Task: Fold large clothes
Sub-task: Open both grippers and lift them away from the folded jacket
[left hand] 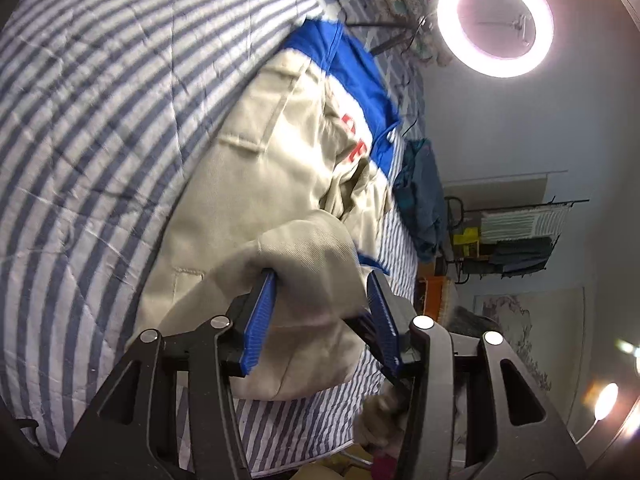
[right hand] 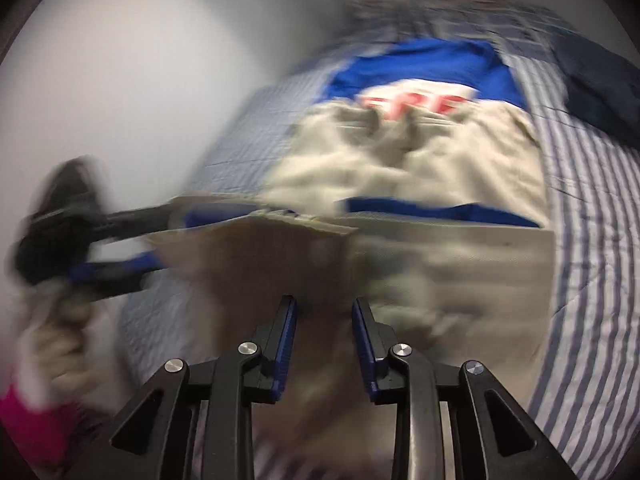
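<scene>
A large beige garment (left hand: 256,184) lies on the striped bed cover (left hand: 88,128), over a blue and white piece with red letters (left hand: 352,68). My left gripper (left hand: 322,278) stands open around a raised beige fold; the cloth drapes over one finger (left hand: 262,312) and the pads do not press it. In the blurred right wrist view, the left gripper (right hand: 192,236) straddles the edge of the lifted beige flap (right hand: 256,264). My right gripper (right hand: 324,302) hovers over the beige cloth, jaws apart and nothing pinched.
A ring light (left hand: 496,20) shines at the far end of the bed. A dark teal clothes heap (left hand: 424,200) sits on the bed's edge, with a rack of clothes (left hand: 520,236) beyond. A gloved hand (right hand: 52,340) with a pink sleeve (right hand: 24,432) holds the left gripper.
</scene>
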### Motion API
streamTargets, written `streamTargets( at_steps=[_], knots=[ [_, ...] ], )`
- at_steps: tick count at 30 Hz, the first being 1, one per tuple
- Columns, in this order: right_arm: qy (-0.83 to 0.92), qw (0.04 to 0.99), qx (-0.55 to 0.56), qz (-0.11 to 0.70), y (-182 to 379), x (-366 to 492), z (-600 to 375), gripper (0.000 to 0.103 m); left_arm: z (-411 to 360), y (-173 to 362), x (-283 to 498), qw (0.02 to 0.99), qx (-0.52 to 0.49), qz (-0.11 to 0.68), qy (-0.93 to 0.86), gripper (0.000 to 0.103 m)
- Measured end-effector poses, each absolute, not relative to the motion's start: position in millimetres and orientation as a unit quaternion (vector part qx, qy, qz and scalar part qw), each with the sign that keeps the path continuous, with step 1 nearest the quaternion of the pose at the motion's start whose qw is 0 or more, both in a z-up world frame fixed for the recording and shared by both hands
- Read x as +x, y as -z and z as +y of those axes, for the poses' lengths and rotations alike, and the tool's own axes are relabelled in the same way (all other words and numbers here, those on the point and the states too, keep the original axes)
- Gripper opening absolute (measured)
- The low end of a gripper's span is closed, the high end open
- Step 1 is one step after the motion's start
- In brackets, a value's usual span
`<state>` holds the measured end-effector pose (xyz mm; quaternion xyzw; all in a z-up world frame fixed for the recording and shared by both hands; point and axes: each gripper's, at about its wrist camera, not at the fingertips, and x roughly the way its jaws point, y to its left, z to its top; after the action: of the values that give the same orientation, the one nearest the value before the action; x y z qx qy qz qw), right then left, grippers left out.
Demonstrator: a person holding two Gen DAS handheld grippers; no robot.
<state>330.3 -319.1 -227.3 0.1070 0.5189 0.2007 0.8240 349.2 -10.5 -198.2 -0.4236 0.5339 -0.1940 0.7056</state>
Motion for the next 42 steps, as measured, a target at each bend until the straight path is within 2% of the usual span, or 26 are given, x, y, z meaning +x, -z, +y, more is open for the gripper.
streamTargets(
  at_steps=[5, 9, 11, 15, 22, 26, 31, 35, 42],
  knots=[
    [-0.217, 0.831, 0.124, 0.497, 210, 328, -333, 0.031, -9, 169, 341, 0.762, -0.355, 0.505, 0.197, 0.047],
    [-0.189, 0.855, 0.119, 0.469, 185, 314, -362, 0.034, -35, 159, 329, 0.807, -0.234, 0.497, 0.217, 0.047],
    [-0.154, 0.863, 0.11, 0.468, 186, 305, -382, 0.037, -49, 167, 328, 0.818, -0.187, 0.5, 0.214, 0.047],
    [-0.131, 0.854, 0.119, 0.49, 208, 297, -400, 0.035, -64, 196, 343, 0.82, -0.152, 0.516, 0.194, 0.047],
    [-0.093, 0.83, 0.031, 0.549, 254, 284, -393, 0.032, -83, 259, 377, 0.824, -0.082, 0.534, 0.171, 0.05],
    [-0.089, 0.826, 0.028, 0.556, 252, 286, -397, 0.032, -84, 258, 375, 0.831, -0.074, 0.524, 0.17, 0.05],
    [-0.074, 0.851, 0.004, 0.52, 223, 280, -391, 0.032, -78, 240, 363, 0.84, -0.072, 0.509, 0.173, 0.05],
    [-0.072, 0.896, -0.016, 0.437, 173, 259, -383, 0.05, -68, 210, 349, 0.855, -0.08, 0.482, 0.177, 0.05],
    [-0.082, 0.921, -0.056, 0.376, 112, 226, -352, 0.056, -46, 143, 325, 0.888, -0.089, 0.416, 0.173, 0.05]
  ],
)
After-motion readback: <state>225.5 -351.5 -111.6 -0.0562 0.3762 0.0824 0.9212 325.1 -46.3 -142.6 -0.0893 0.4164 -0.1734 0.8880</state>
